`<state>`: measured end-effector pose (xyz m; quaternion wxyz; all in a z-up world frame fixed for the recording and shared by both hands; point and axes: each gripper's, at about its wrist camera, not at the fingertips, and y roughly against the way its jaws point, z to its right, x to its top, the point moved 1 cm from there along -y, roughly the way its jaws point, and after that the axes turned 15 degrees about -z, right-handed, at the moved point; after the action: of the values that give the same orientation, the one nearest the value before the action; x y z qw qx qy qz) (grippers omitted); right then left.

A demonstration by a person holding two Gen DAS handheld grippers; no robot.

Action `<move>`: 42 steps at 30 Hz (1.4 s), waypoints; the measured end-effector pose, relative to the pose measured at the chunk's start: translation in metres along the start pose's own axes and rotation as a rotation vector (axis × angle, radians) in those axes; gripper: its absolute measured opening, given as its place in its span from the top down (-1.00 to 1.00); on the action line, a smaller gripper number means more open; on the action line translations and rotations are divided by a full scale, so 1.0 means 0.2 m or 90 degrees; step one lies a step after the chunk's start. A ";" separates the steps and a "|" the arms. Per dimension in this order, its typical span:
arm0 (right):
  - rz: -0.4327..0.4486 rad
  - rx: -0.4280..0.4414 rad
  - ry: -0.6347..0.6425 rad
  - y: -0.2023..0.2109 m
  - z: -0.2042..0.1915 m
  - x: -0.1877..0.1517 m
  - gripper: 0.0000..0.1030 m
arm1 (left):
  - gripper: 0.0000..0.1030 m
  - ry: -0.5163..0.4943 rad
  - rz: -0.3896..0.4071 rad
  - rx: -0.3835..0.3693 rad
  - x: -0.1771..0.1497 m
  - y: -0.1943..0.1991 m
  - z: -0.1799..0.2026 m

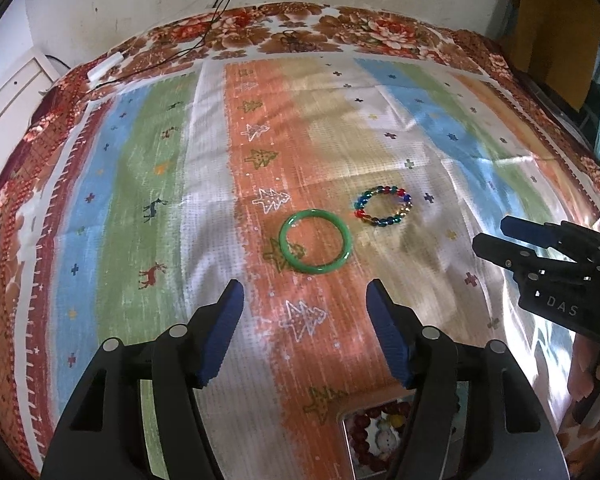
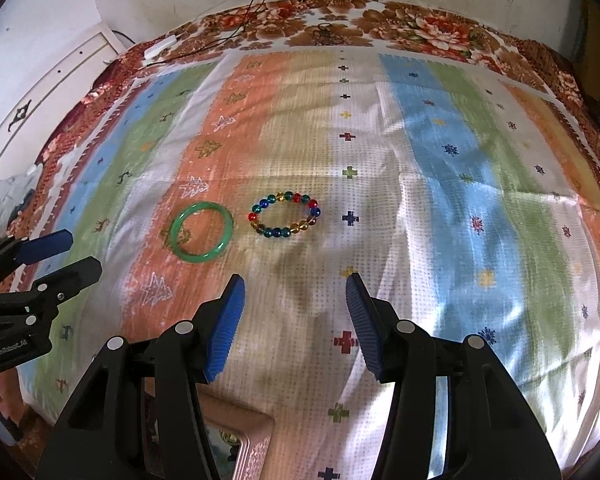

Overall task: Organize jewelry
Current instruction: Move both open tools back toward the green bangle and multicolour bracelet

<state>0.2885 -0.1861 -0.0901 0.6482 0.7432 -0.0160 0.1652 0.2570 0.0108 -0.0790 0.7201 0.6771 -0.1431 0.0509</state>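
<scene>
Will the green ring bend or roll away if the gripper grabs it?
The green bangle looks like one solid, glossy hoop, so it probably stays stiff, unlike the beaded bracelet beside it. Its shine suggests it may slip between the pads. Lying flat on the cloth, it likely won't roll unless tipped on edge.

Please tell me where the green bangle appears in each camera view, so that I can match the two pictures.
Left wrist: the green bangle lies near the middle, just above the open left gripper.
Right wrist: the green bangle lies left of middle.
Shared landmark: the bead bracelet lies to its right, apart from it, in both views.
</scene>
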 end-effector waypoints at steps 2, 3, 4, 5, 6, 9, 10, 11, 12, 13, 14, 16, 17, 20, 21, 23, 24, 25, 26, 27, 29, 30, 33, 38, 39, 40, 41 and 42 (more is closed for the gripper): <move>-0.003 -0.001 0.000 -0.01 0.00 0.02 -0.02 | -0.33 0.000 -0.002 0.005 0.01 -0.02 0.00; -0.004 -0.001 0.000 -0.02 0.00 0.02 -0.02 | -0.36 -0.002 -0.003 0.004 0.02 -0.03 0.00; -0.008 0.000 0.002 -0.03 0.01 0.03 -0.02 | -0.41 -0.001 -0.002 0.002 0.02 -0.03 -0.01; -0.011 0.001 0.003 -0.04 0.01 0.04 -0.02 | -0.41 0.001 -0.002 0.003 0.03 -0.03 -0.01; -0.014 0.001 0.002 -0.05 0.01 0.05 -0.02 | -0.42 0.004 -0.004 0.004 0.04 -0.04 -0.01; -0.023 0.001 0.001 -0.08 0.02 0.07 -0.10 | -0.42 0.011 -0.011 -0.004 0.06 -0.07 -0.02; -0.025 0.001 0.001 -0.09 0.02 0.08 -0.13 | -0.42 0.012 -0.012 -0.006 0.07 -0.07 -0.02; -0.026 -0.001 0.000 -0.10 0.03 0.09 -0.15 | -0.42 0.011 -0.013 -0.007 0.08 -0.08 -0.02; -0.027 -0.001 0.000 -0.11 0.03 0.10 -0.15 | -0.42 0.008 -0.013 -0.006 0.09 -0.08 -0.02; -0.029 -0.002 -0.001 -0.12 0.03 0.10 -0.16 | -0.42 0.005 -0.013 -0.004 0.09 -0.09 -0.01; -0.029 -0.002 -0.002 -0.12 0.04 0.11 -0.17 | -0.42 0.003 -0.014 -0.003 0.10 -0.09 -0.01; -0.031 -0.003 -0.005 -0.13 0.04 0.12 -0.20 | -0.42 0.000 -0.016 -0.001 0.11 -0.11 -0.01; -0.033 -0.001 -0.006 -0.14 0.04 0.13 -0.26 | -0.42 -0.002 -0.017 0.002 0.12 -0.12 -0.01; -0.037 -0.002 -0.004 -0.16 0.04 0.14 -0.29 | -0.42 -0.005 -0.020 0.008 0.15 -0.14 -0.01; -0.038 -0.003 -0.002 -0.16 0.04 0.15 -0.29 | -0.42 -0.004 -0.022 0.008 0.16 -0.15 -0.02; -0.040 -0.007 -0.002 -0.18 0.04 0.16 -0.29 | -0.42 -0.004 -0.024 0.007 0.17 -0.16 -0.02; -0.041 -0.010 -0.004 -0.19 0.05 0.16 -0.29 | -0.42 -0.004 -0.024 0.007 0.18 -0.17 -0.03; -0.043 -0.011 -0.008 -0.20 0.05 0.17 -0.29 | -0.42 -0.003 -0.025 0.009 0.19 -0.18 -0.03; -0.045 -0.010 -0.014 -0.21 0.06 0.18 -0.29 | -0.42 -0.004 -0.026 0.009 0.20 -0.19 -0.03; -0.044 -0.009 -0.018 -0.21 0.07 0.19 -0.29 | -0.42 -0.004 -0.028 0.010 0.21 -0.20 -0.03; -0.037 -0.010 -0.027 -0.22 0.08 0.21 -0.29 | -0.42 -0.005 -0.034 0.012 0.22 -0.22 -0.03; -0.035 -0.011 -0.029 -0.22 0.09 0.22 -0.29 | -0.42 -0.007 -0.036 0.013 0.23 -0.23 -0.03; -0.036 -0.013 -0.035 -0.24 0.09 0.24 -0.29 | -0.42 -0.010 -0.043 0.018 0.24 -0.27 -0.04; -0.044 -0.028 -0.047 -0.31 0.12 0.27 -0.29 | -0.41 -0.011 -0.045 0.027 0.29 -0.32 -0.05; -0.047 -0.026 -0.050 -0.32 0.12 0.28 -0.29 | -0.42 -0.013 -0.046 0.027 0.29 -0.33 -0.05; -0.048 -0.025 -0.050 -0.33 0.12 0.28 -0.29 | -0.41 -0.015 -0.047 0.027 0.30 -0.34 -0.05; -0.046 -0.025 -0.050 -0.34 0.12 0.29 -0.29 | -0.41 -0.015 -0.050 0.026 0.30 -0.35 -0.05; -0.044 -0.026 -0.049 -0.34 0.12 0.30 -0.29 | -0.41 -0.015 -0.051 0.026 0.30 -0.36 -0.05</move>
<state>0.3669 -0.1870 -0.1425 0.6675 0.7356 -0.0185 0.1140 0.3351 0.0073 -0.1313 0.7059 0.6973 -0.1233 0.0167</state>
